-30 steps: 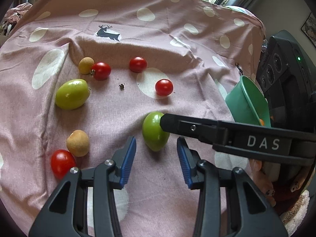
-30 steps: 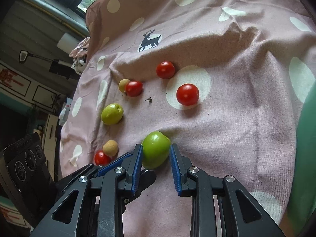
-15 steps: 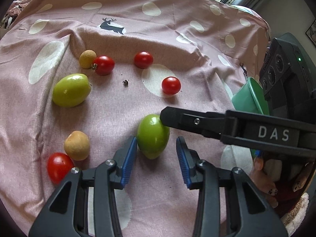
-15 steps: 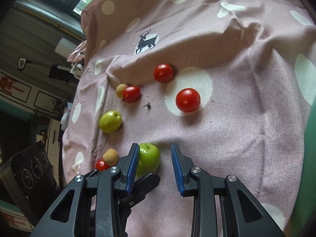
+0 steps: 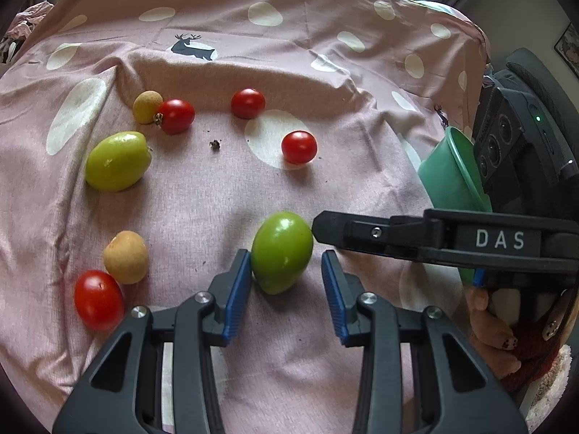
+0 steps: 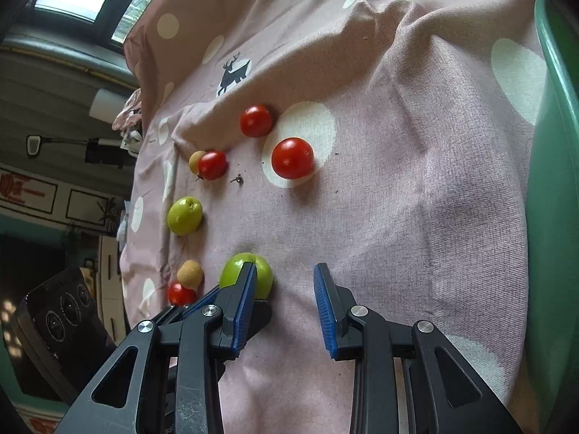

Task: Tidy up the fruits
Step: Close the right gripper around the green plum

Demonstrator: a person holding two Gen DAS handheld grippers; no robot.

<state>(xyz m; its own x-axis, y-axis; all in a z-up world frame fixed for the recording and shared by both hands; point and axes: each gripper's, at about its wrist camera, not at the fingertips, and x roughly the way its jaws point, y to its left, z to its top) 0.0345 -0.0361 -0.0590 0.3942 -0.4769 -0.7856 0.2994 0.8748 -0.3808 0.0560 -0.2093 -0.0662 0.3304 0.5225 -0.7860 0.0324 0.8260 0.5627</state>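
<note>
Pink polka-dot cloth [image 5: 202, 217], lower centre: glossy green oval fruit [image 5: 281, 251] between your unclenched left tongs [image 5: 286, 282], touching left pad; right tongs [image 6: 282, 289] empty, narrowly parted.

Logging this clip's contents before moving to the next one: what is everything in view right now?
red tomatoes: four, red, spread over the cloth
green fruits: two, green, one far left, one between the left gripper's fingers
tan round fruits: two, tan, each beside a tomato
stem scrap: one, dark, mid-cloth
bowl: one, green, right edge
cloth: one, pink with pale dots, under everything
left gripper: black, blue pads, open
right gripper: same, open, empty
hand: one, lower right
</note>
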